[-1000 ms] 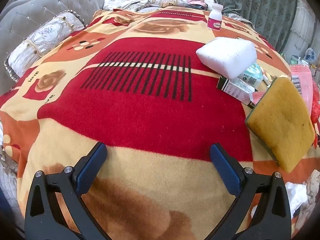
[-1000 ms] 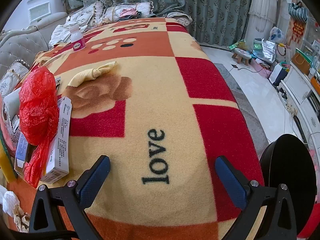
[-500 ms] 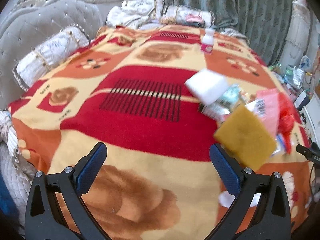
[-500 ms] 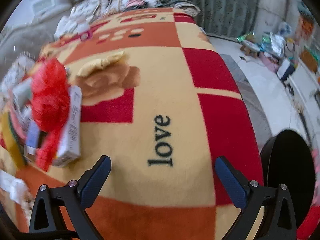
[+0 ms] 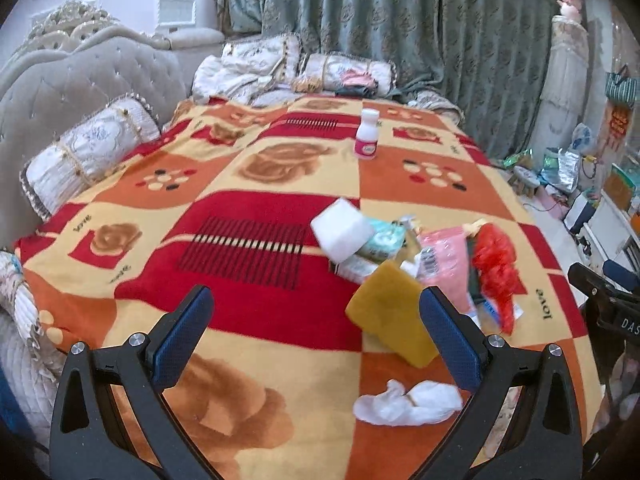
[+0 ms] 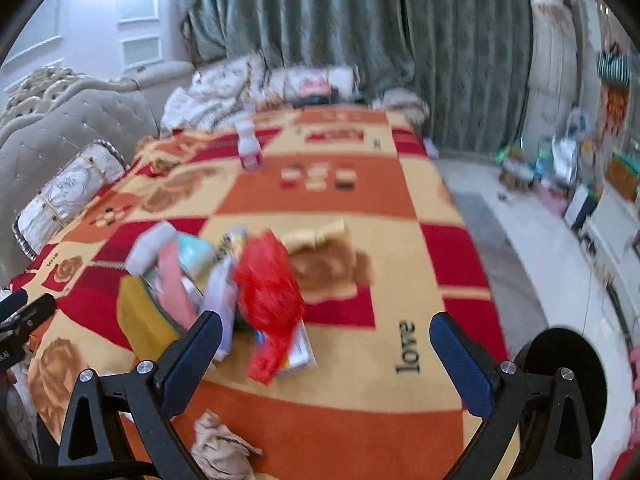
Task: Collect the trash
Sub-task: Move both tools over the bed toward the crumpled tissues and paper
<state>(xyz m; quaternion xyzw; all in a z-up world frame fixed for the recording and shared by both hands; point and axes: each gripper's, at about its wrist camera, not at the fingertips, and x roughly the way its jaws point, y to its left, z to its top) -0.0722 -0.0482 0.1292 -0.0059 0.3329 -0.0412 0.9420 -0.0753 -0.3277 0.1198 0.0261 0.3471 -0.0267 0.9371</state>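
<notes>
A pile of trash lies on the patterned blanket [image 5: 240,184]: a white foam block [image 5: 342,234], a yellow sponge [image 5: 390,314], a pink packet [image 5: 448,256], a red plastic bag [image 5: 496,264] [image 6: 266,288] and small boxes. A crumpled white tissue [image 5: 408,402] lies near the front edge. A small white bottle [image 5: 367,138] [image 6: 249,148] stands far back. My left gripper [image 5: 316,334] is open above the blanket, left of the sponge. My right gripper [image 6: 326,354] is open, nothing in it, just in front of the red bag. A crumpled beige tissue [image 6: 220,450] lies below it.
A black round bin [image 6: 560,364] stands on the floor at the right of the bed. Cushions [image 5: 88,152] and a tufted headboard [image 5: 76,76] line the left. Green curtains [image 5: 400,20] hang behind. Clutter covers the floor [image 6: 560,184] at the far right.
Both grippers have pulled back and tilted up, so the whole bed and room come into view. The trash pile now sits farther off and more central. Both stay open.
</notes>
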